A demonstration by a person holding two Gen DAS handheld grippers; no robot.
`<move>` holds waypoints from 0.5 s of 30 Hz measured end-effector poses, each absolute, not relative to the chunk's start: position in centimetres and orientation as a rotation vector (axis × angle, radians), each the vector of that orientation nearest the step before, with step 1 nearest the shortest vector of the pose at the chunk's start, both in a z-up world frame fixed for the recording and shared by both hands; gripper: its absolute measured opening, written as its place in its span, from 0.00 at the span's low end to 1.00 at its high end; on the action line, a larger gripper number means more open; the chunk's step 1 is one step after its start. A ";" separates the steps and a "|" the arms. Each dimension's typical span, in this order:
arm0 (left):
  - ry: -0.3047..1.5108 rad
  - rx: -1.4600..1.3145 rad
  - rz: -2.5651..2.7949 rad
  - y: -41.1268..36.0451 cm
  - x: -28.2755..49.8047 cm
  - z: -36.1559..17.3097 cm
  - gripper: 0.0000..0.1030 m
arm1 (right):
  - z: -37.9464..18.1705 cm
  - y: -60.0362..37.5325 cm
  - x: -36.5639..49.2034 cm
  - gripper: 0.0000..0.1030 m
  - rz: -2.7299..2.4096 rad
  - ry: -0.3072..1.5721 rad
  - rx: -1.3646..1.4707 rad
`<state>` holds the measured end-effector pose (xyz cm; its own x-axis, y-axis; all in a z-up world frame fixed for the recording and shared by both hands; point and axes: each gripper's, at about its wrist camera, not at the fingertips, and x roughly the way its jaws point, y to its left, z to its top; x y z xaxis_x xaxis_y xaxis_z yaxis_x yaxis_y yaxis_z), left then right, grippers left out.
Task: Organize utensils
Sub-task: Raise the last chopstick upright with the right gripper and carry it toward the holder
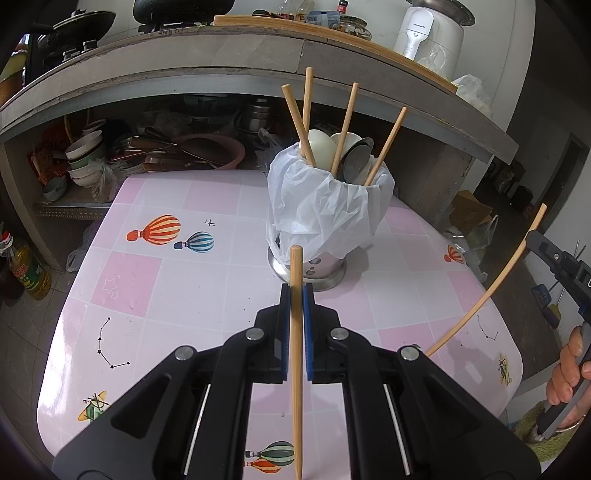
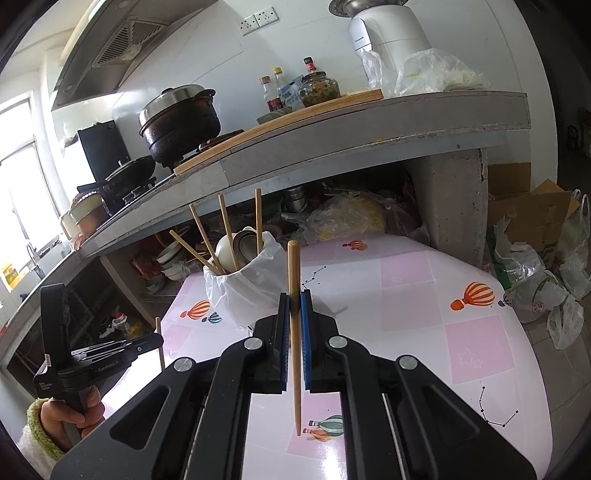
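Four chopsticks [image 1: 346,125] and several spoons [image 1: 356,158] are being held upright in a bag-lined metal holder [image 1: 328,206] standing on the pink desk [image 1: 177,295]. A pale wooden chopstick [image 1: 296,350] is being pinched by the left gripper [image 1: 296,295] jaws above the desk, and another chopstick [image 2: 295,332] by the right gripper [image 2: 295,299] jaws.

White tiled wall [image 2: 207,55]; concrete counter [image 2: 332,136]; bright window [image 2: 18,155].

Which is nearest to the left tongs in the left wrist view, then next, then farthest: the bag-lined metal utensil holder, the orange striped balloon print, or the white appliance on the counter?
1. Bag-lined metal utensil holder, straight ahead.
2. Orange striped balloon print, ahead to the left.
3. White appliance, up on the counter, far right.
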<state>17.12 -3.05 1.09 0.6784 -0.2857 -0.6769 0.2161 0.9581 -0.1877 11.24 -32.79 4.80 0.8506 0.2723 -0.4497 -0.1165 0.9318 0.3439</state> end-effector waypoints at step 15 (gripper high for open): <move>0.774 -0.093 -0.281 -3.0 17.1 1.1 0.05 | 4.8 -32.8 11.2 0.06 0.210 0.514 0.315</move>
<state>17.15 -2.96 1.07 0.6797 -0.2841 -0.6763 0.2157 0.9586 -0.1858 11.22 -32.79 4.83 0.8509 0.2741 -0.4482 -0.1173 0.9307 0.3466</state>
